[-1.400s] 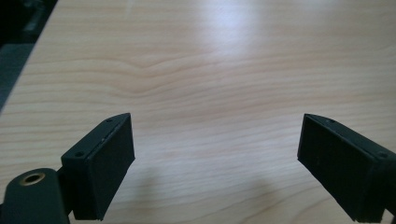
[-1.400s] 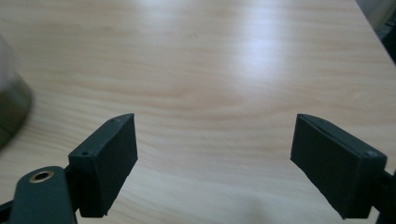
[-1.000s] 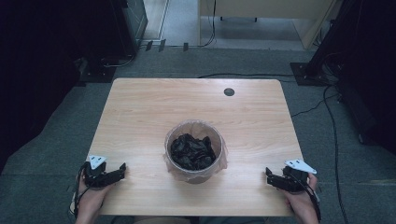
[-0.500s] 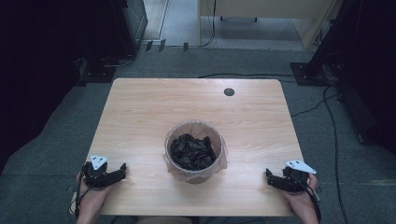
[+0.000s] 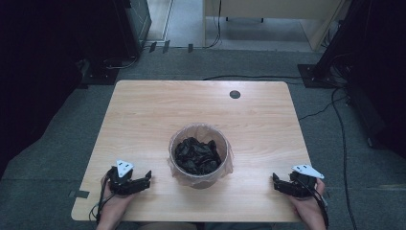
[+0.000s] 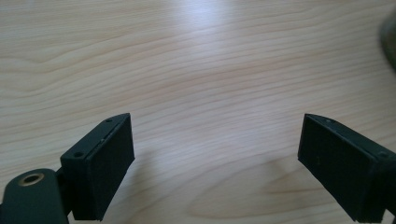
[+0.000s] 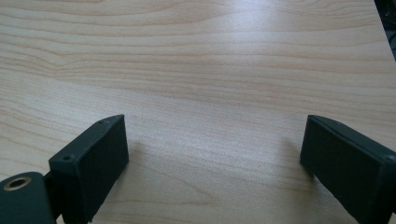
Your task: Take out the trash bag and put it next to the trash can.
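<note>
- High view: a small round bin [image 5: 199,155], lined with a clear plastic bag whose edge folds over the rim, stands on the light wooden table [image 5: 143,120], near its front edge and roughly midway between the two hands. Dark crumpled material [image 5: 196,155], probably black bags or wrappers, fills the liner.
- High view: the left gripper [image 5: 142,179] rests on the table near the front left corner, jaws pointing toward the bin but well apart from it. The right gripper [image 5: 276,182] sits near the front right corner, likewise aimed inward and well apart from the bin. A small dark round grommet [image 5: 234,94] is set in the table's far side.
- Left gripper view: the two black jaws stand wide apart with bare wood grain between them, holding nothing. A blurred dark edge at the upper right is probably the bin [image 6: 389,39].
- Right gripper view: its jaws are also spread wide over bare table, empty.
- Judgement: this looks like the starting stance, with no contact made. The next move probably calls for both grippers to travel inward to the bin and pinch the folded liner edge on opposite sides, keeping the thin film from slipping and the light bin from tipping.
</note>
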{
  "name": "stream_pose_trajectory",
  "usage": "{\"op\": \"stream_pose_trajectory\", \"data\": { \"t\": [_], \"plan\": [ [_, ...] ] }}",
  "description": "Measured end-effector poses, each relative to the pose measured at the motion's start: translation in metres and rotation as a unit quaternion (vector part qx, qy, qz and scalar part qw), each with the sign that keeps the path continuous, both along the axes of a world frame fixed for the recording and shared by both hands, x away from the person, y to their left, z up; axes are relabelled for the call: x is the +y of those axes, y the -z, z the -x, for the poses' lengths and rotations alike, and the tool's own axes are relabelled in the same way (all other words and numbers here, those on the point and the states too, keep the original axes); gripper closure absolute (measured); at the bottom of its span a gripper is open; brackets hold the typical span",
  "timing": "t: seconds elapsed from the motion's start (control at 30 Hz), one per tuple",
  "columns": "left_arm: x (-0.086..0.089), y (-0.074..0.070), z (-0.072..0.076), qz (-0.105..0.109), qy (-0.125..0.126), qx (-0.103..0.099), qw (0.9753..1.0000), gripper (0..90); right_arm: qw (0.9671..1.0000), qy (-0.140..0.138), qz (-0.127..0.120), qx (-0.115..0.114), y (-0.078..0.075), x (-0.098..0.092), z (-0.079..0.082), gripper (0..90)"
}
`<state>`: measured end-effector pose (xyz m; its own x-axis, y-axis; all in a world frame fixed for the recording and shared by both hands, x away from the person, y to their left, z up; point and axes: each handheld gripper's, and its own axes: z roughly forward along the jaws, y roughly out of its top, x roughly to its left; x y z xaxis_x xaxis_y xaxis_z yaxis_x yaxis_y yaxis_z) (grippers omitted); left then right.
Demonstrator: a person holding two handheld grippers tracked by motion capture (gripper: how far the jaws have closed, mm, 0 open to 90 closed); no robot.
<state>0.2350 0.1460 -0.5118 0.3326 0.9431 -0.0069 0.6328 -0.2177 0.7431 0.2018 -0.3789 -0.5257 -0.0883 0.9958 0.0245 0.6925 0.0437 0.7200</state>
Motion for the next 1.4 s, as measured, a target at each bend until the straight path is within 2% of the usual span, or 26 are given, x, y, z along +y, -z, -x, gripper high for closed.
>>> {"op": "stream_pose_trajectory", "data": {
  "t": [0.1,0.17,0.3,0.33,0.6,0.7,0.8,0.9,1.0,1.07,1.17,1.3,1.4],
  "plan": [
    [-0.019,0.001,0.004,-0.006,0.022,0.002,0.9997,10.6,1.0,0.0,0.0,0.0,0.0,0.0,0.0,7.7],
    [-0.036,0.002,0.009,-0.006,0.047,0.002,0.9989,10.6,1.0,0.0,0.0,0.0,0.0,0.0,0.0,7.7],
    [-0.049,0.0,0.013,-0.004,0.067,-0.004,0.9978,10.6,1.0,0.001,0.0,0.0,0.0,0.0,0.0,7.7],
    [-0.054,-0.002,0.015,0.003,0.072,-0.008,0.9974,10.6,1.0,0.001,0.001,0.0,0.0,0.001,0.0,7.7],
    [-0.063,-0.012,0.018,0.009,0.09,-0.044,0.9949,14.4,1.0,-0.001,0.0,-0.003,0.001,0.003,0.001,7.9],
    [-0.066,-0.015,0.02,0.012,0.102,-0.056,0.9932,15.8,1.0,-0.002,0.001,-0.003,0.0,0.003,0.001,7.9],
    [-0.069,-0.018,0.022,0.013,0.098,-0.078,0.992,34.0,1.0,0.001,0.0,-0.003,0.0,0.004,0.001,8.5],
    [-0.071,-0.019,0.023,0.011,0.099,-0.09,0.991,45.6,1.0,0.003,0.001,-0.003,0.0,0.007,0.001,8.9],
    [-0.072,-0.021,0.023,0.02,0.098,-0.101,0.9898,55.0,1.0,0.003,0.001,0.001,-0.001,0.014,0.001,9.1],
    [-0.073,-0.022,0.023,0.022,0.099,-0.111,0.9886,62.0,1.0,0.008,-0.004,-0.002,-0.003,0.02,0.002,16.1],
    [-0.075,-0.024,0.023,0.026,0.102,-0.119,0.9874,72.8,0.9989,-0.006,-0.046,-0.002,-0.006,0.031,0.003,16.1],
    [-0.075,-0.024,0.023,0.038,0.103,-0.117,0.987,83.8,0.9964,-0.037,-0.075,-0.016,-0.012,0.051,0.006,16.1],
    [-0.074,-0.024,0.022,0.046,0.102,-0.115,0.987,86.6,0.9937,-0.061,-0.092,-0.021,-0.014,0.07,0.007,16.1]
  ]
}}
